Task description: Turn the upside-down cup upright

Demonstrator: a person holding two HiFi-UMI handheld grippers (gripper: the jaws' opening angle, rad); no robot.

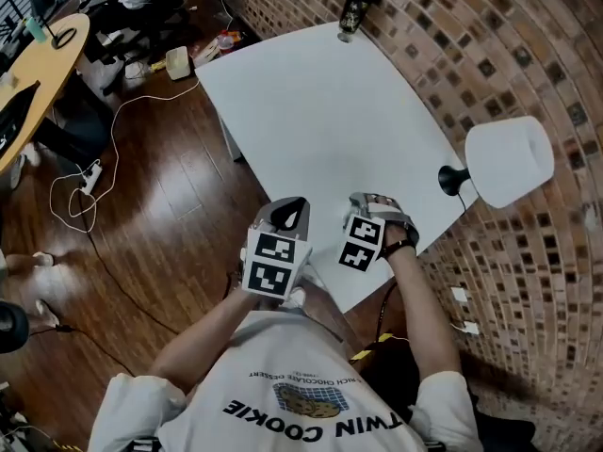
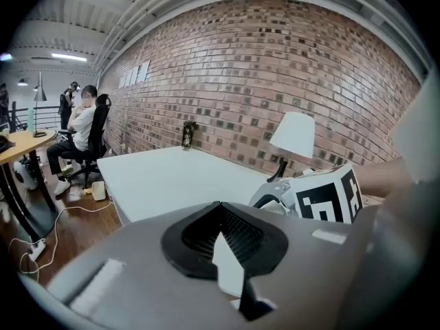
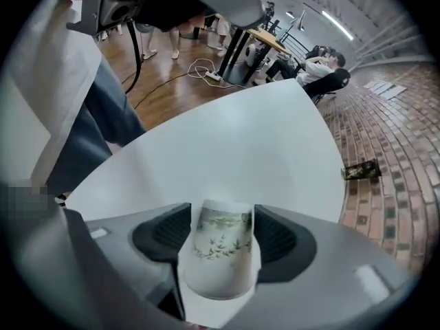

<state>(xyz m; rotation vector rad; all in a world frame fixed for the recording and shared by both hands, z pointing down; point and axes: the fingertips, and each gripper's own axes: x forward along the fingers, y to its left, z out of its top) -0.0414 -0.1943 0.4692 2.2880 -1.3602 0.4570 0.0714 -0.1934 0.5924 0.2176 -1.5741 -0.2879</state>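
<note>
A white paper cup (image 3: 221,253) with a green leaf print stands on the white table (image 1: 320,111) near its front edge, its wider end toward the right gripper view's camera. My right gripper (image 3: 221,217) points steeply down over it, open, with a finger on each side of the cup. In the head view the right gripper (image 1: 373,205) hides the cup. My left gripper (image 1: 290,207) hovers just left of it at the table's near edge. In its own view the left gripper (image 2: 221,215) is shut and holds nothing, and the right gripper's marker cube (image 2: 328,196) shows beside it.
A dark can (image 1: 356,9) stands at the table's far corner by the brick wall. A white-shaded lamp (image 1: 509,161) sits at the right edge. A wooden desk (image 1: 38,64) with seated people and floor cables (image 1: 89,177) lie to the left.
</note>
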